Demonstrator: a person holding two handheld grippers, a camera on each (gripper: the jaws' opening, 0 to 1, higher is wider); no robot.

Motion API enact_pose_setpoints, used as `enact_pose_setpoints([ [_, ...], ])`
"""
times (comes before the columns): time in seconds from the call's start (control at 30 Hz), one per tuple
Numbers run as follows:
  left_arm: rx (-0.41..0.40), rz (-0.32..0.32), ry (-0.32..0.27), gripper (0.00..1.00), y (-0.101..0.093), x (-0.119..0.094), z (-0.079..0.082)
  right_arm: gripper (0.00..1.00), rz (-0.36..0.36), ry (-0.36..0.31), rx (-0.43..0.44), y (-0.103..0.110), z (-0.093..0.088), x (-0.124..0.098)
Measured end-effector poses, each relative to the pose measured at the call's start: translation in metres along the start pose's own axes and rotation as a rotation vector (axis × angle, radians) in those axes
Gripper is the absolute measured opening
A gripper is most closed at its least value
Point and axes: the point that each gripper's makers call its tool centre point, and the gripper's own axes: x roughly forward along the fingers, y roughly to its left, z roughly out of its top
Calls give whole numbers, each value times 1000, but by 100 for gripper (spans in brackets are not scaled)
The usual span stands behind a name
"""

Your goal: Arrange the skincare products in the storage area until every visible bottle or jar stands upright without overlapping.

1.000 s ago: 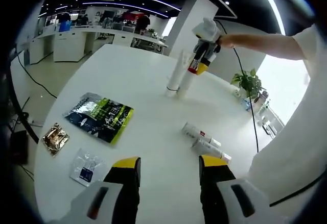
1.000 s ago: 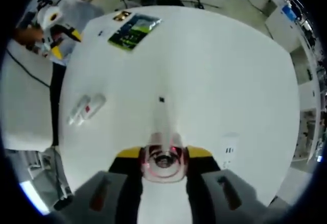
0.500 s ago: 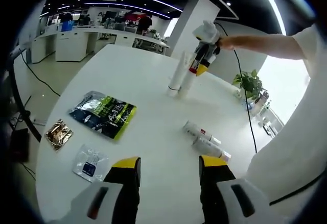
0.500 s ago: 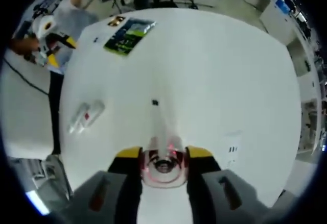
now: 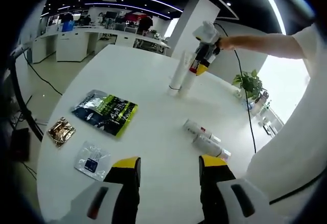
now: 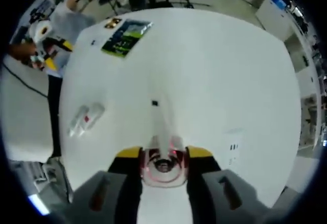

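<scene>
A tall white tube [image 5: 187, 82] stands at the far side of the round white table [image 5: 143, 76], and my right gripper [image 5: 203, 55] is shut on its top. In the right gripper view the tube [image 6: 159, 127] runs from between the jaws of the right gripper [image 6: 162, 162] down to the table. A second white tube [image 5: 176, 72] stands right beside it. Two small white bottles [image 5: 206, 138] lie on their sides next to each other, also in the right gripper view [image 6: 86, 119]. My left gripper [image 5: 168, 165] hangs open above the near table edge, holding nothing.
A green and black pouch [image 5: 106, 113], a gold packet [image 5: 60, 132] and a clear sachet [image 5: 91, 157] lie flat on the left of the table. A person's arm [image 5: 260, 43] reaches in from the right. Office desks stand behind, and a potted plant [image 5: 249, 83] is beyond the table.
Both views have drifted slightly. The right gripper stays shut on the tube, and the bottles and packets lie where they were.
</scene>
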Motion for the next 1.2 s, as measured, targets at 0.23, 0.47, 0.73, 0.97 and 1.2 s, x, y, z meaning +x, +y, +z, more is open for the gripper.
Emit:
enact_pose_setpoints([
  [0.23, 1, -1, 0, 47, 0, -2, -2, 35, -15, -9, -8, -3, 1, 1],
  [0.47, 12, -8, 3, 47, -2, -2, -1, 48, -50, -52, 30, -6, -1, -6],
  [0.73, 34, -32, 7, 46, -10, 1, 2, 63, -162, -153, 188, -15, -28, -28],
  [0.97, 64, -65, 25, 41, -24, 8, -2, 68, -209, -222, 395, 13, -77, -31],
  [1.2, 128, -116, 53, 34, -39, 16, -3, 72, -149, -319, 592, 77, -96, -9],
])
